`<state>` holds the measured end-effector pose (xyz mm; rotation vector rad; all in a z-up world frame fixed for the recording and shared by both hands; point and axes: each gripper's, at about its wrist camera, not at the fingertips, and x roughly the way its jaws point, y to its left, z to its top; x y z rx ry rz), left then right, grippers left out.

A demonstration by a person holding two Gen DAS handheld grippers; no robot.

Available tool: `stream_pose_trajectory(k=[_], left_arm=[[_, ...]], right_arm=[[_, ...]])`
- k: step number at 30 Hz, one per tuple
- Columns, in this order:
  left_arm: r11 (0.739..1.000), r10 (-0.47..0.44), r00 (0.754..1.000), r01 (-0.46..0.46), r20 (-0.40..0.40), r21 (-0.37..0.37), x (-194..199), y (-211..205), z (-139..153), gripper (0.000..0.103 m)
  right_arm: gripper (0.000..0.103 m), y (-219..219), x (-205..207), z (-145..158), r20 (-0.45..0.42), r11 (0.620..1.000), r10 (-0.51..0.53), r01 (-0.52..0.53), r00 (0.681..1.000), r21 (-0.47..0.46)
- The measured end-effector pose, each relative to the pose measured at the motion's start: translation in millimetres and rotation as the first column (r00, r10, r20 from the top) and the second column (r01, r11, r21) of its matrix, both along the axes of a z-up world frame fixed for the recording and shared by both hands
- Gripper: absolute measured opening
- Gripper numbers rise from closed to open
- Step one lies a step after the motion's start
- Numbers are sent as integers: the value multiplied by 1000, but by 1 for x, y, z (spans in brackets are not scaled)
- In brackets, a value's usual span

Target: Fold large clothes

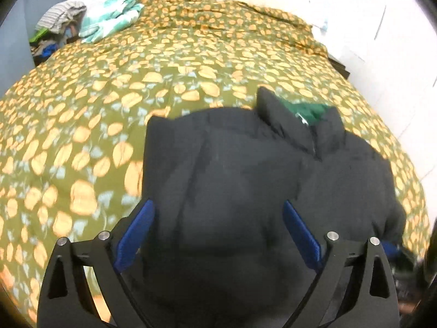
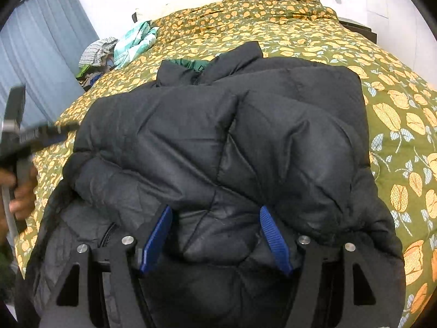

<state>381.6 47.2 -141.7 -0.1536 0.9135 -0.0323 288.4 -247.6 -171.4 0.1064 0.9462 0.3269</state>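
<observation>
A: Closest in, the right gripper [image 2: 215,235] sits over the near part of the jacket [image 2: 218,142]. Its blue pads [image 2: 157,239] stand apart with puffy black fabric bulging up between them. Whether they press on it I can't tell.

B: The left gripper [image 1: 218,235] has its pads [image 1: 135,233] spread wide too, with the jacket [image 1: 245,180] filling the gap. That view is blurred, so a grip can't be judged there either.

A: Only the right view shows the quilted seams and both sleeves laid over the front. It also catches a hand [image 2: 20,191] at the left edge, wrapped round a gripper handle.

B: Further out, both views show the collar [image 1: 289,120] at the far end, with green lining inside it.

A: The jacket lies on the bed [image 2: 396,125], whose olive cover carries orange flowers.

B: The left view shows much more bare cover stretching to the left. Farthest off, near the far left corner, there's a mint checked cloth [image 1: 112,16], and beside it a heap of clothes [image 1: 58,19].

A: The right view adds a blue curtain [image 2: 46,41] behind that heap.
</observation>
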Motion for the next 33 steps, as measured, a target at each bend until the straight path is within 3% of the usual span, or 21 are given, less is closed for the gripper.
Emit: stream_pose_trajectory(k=[3,5,9,13,15,19,23,28,33], left_arm=[[999,28,990,-25,-140,23,26,2,-44,100],[999,32,985,-31,-172,6,30,5,-64,103],[999,41,985,-41,-168,7,28,7,-46,98],[999,38,997,-39,-62,-20,41,13,-11,96],[998,53,998,-54,-44,-33,52,13,-9,97],[993,105,978,-113,-180,-31,86,27,-59,102],[964,141,961,-188,-238,-190,92,56,-93,103],[976,125,966,-161,-228,-145,81,52,-79,102],[976,79,988,-104,-133,-191,30,54,-31,100]], right_arm=[[69,1,-2,0,7,1000,-3,3,1000,1],[69,1,-3,0,9,1000,3,-3,1000,5],[69,0,-3,-2,5,1000,4,-4,1000,5],[69,-2,-3,-4,12,1000,-1,0,1000,18],[69,-2,-4,-5,16,1000,-1,1,1000,18],[69,-2,-6,-6,26,1000,-1,0,1000,19],[69,-2,-8,-7,38,999,11,-12,999,30],[69,0,-8,-9,44,1000,7,-7,999,12],[69,-1,-10,-4,43,1000,3,-4,999,22]])
